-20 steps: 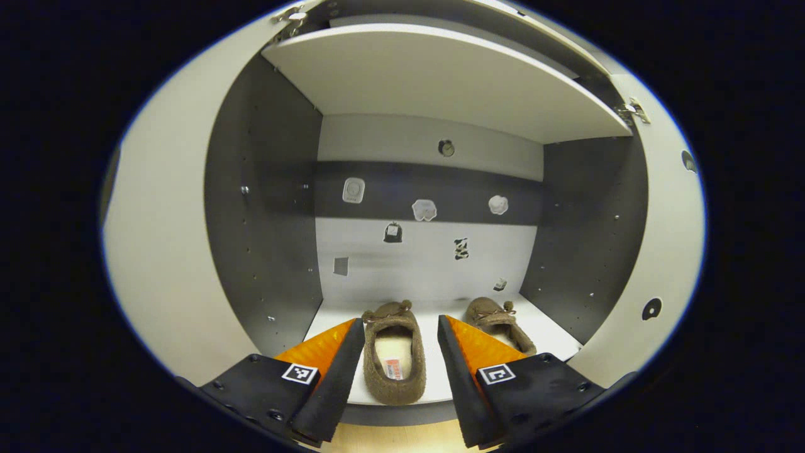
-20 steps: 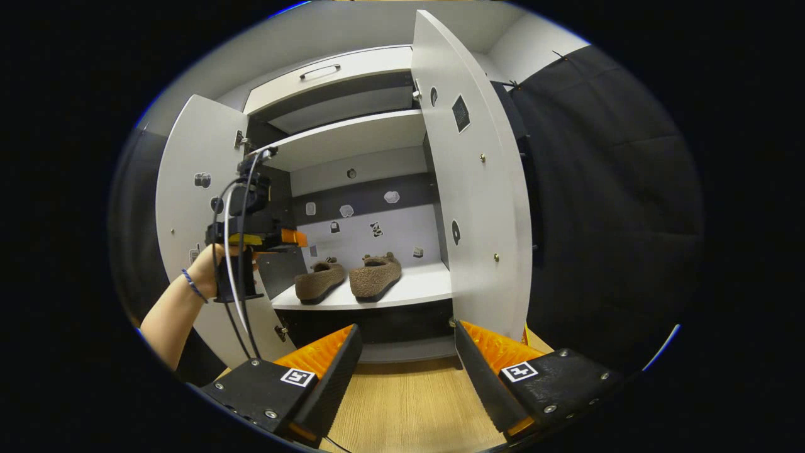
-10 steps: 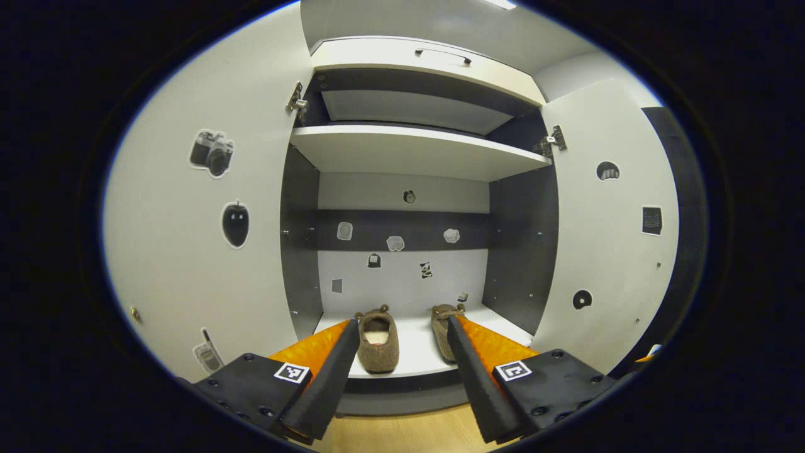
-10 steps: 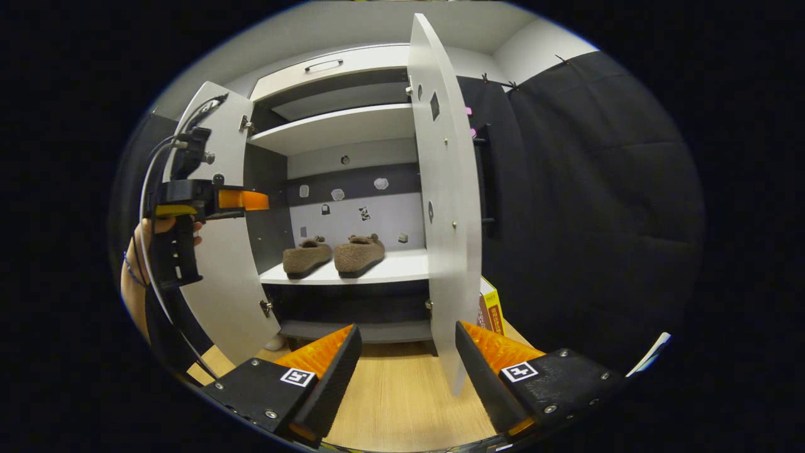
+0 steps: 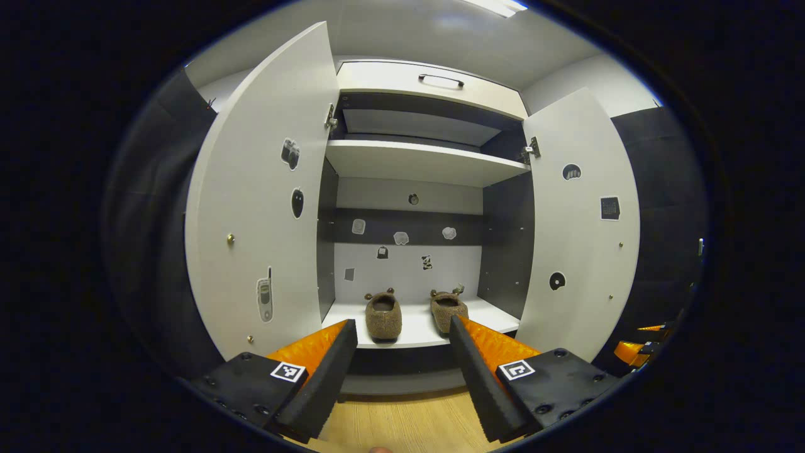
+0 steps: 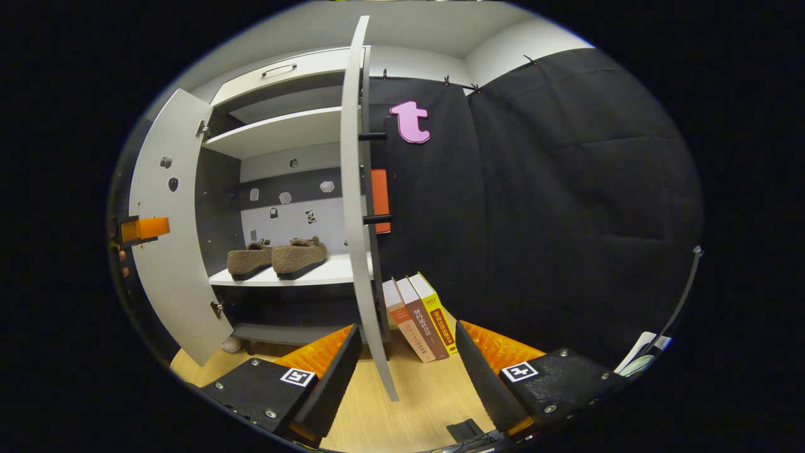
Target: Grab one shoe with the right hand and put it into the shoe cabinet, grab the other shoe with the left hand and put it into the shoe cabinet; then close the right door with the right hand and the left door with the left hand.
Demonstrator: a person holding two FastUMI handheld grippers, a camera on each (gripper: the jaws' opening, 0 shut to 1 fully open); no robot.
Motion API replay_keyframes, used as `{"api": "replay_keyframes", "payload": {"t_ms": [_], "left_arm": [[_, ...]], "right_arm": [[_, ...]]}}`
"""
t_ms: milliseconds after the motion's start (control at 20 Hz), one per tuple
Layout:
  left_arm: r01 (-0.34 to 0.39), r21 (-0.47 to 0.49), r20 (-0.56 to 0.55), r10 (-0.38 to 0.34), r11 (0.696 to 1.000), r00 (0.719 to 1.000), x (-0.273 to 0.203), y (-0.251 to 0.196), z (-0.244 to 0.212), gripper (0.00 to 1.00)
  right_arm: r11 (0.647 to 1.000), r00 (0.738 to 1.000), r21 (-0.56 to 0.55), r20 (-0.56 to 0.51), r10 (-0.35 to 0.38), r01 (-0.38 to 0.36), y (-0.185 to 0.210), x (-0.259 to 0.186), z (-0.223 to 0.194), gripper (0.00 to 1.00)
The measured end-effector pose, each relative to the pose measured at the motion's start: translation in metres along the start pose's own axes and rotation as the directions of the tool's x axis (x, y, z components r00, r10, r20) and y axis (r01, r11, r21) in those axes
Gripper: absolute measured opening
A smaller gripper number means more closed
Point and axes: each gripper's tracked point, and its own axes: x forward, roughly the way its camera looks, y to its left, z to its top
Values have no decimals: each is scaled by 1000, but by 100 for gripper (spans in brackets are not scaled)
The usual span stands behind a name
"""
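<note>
Both shoes sit on the cabinet shelf; we hold both tongs apart and empty before it, ready for the open doors.

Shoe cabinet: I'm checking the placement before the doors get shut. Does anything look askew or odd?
Nothing stands out. Both shoes sit flat, side by side on the lower shelf, toes inward. Both doors are open, and both grippers are open and empty.
</note>
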Motion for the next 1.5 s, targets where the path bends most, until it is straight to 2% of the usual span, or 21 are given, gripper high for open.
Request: {"api": "replay_keyframes", "payload": {"t_ms": [300,500,850,1150,1500], "left_arm": [[-35,9,20,35,999,999,-43,23,2,97],[-70,0,16,70,998,997,-60,43,0,96],[-97,-49,16,98,994,995,-77,60,2,96],[-127,-41,22,128,991,991,-82,75,5,97],[-177,-59,19,178,983,984,-93,104,3,97]], "right_arm": [[1000,999,-10,39,-4,5,-16,37,12,92],[999,999,-2,35,37,-37,-8,54,13,92],[995,995,-25,29,93,-92,7,55,17,91],[974,974,-23,10,225,-225,73,53,11,90],[920,921,-37,2,389,-389,184,73,6,91]]}}
